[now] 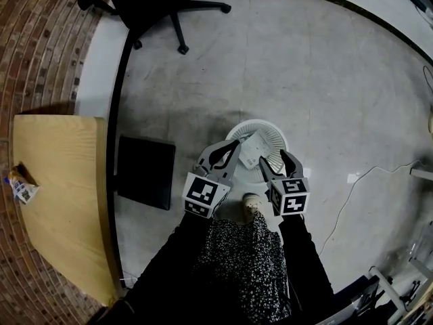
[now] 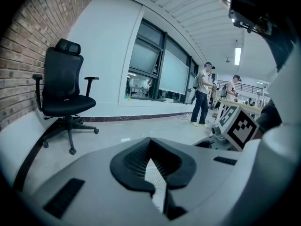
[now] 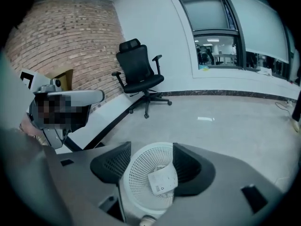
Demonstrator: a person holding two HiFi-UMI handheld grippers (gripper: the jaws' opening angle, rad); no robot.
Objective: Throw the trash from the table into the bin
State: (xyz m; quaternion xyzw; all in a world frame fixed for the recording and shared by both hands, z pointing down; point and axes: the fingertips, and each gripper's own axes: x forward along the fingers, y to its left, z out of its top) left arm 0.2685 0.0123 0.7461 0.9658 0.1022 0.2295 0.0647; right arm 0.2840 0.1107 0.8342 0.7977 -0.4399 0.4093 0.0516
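A white mesh bin [image 1: 272,135] stands on the floor right in front of the person. A white paper packet [image 1: 254,149] lies tilted inside it. My right gripper [image 1: 279,162] hovers over the bin's near rim with its jaws wide apart and nothing between the pads. In the right gripper view the bin [image 3: 139,172] and the packet [image 3: 162,181] show below the gap of that gripper [image 3: 151,166]. My left gripper [image 1: 226,156] hangs beside the bin's left rim. Its pads [image 2: 151,145] meet at the tips and grip nothing. A snack wrapper [image 1: 21,183] lies on the wooden table [image 1: 64,208] at far left.
A black flat box [image 1: 145,171] sits on the floor between table and bin. A black office chair [image 1: 162,5] stands by the far wall. A white cable [image 1: 365,181] trails across the floor at right. Two people [image 2: 202,93] stand far off in the left gripper view.
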